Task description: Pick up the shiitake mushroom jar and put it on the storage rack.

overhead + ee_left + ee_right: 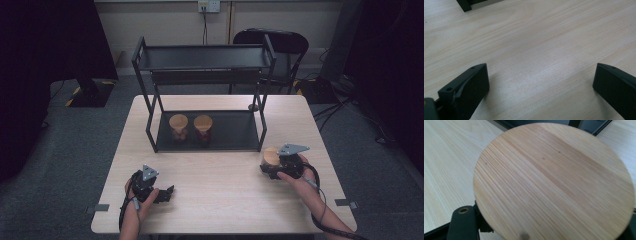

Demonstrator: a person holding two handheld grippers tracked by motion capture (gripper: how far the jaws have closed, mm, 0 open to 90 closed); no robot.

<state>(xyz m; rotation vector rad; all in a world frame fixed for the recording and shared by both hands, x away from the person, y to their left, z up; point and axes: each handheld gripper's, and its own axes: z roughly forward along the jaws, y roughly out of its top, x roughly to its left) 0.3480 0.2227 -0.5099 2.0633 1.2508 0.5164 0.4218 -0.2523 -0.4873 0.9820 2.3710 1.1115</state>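
Observation:
A jar with a round wooden lid (270, 155) stands at the table's right side, in front of the shelf's right leg. My right gripper (267, 169) is shut on it below the lid. In the right gripper view the wooden lid (551, 182) is close up and covers the jar's body, with one black finger (461, 221) showing under its edge. Two more jars with wooden lids (178, 125) (203, 124) stand side by side on the lower tier of a black shelf (235, 131). My left gripper (167, 192) rests open near the table's front left, its jaws wide apart (541, 75) over bare wood.
The two-tier black metal shelf has an empty upper tier (205, 57) and takes up the table's far half. The light wooden table (220, 180) is bare between the grippers. A black chair (280, 45) stands behind the table. One shelf foot (464, 5) shows ahead of the left gripper.

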